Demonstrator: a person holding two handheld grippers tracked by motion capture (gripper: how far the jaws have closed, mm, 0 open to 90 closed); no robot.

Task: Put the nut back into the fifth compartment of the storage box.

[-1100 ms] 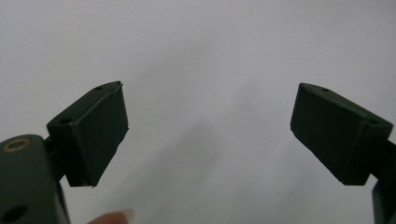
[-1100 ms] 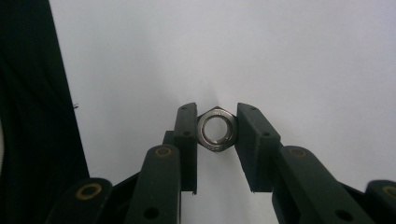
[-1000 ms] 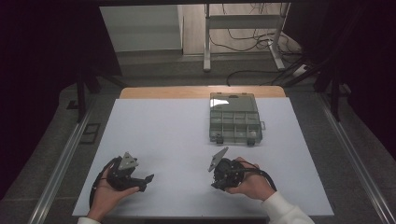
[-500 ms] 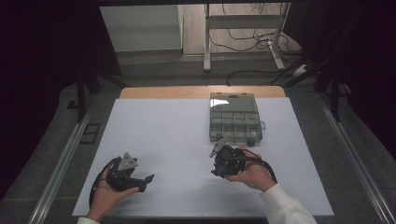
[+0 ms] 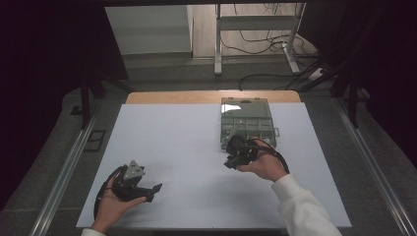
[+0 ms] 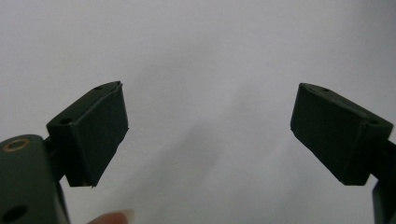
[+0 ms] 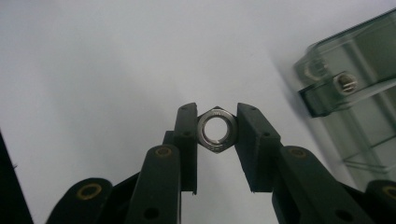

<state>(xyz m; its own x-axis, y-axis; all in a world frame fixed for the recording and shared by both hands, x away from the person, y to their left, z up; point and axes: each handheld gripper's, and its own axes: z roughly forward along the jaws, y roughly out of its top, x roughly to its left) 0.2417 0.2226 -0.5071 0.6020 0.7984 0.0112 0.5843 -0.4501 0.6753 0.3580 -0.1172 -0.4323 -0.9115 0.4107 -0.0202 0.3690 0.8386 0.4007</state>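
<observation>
The left gripper [image 5: 147,189] sat nearest, well short and left of the compartment box [image 5: 246,123], its jaws standing wide apart over bare white table [image 5: 172,142] with nothing between them. Farther in, the right gripper [image 7: 217,130] hovered just before the box's near edge, jaws clamped on a steel hex nut [image 7: 215,130]. Open sheet stretched left of the box to the table's edge.

- A white table top [image 5: 177,147] carried the work, with a strip of bare wood [image 5: 172,97] along its far edge.
- One clear compartment box [image 5: 246,123] lay directly on the white surface, just beyond the right gripper's fingers [image 7: 184,140] and well apart from the left gripper's fingers [image 6: 93,135].
- The white sheet under both pairs of fingers was plain.
</observation>
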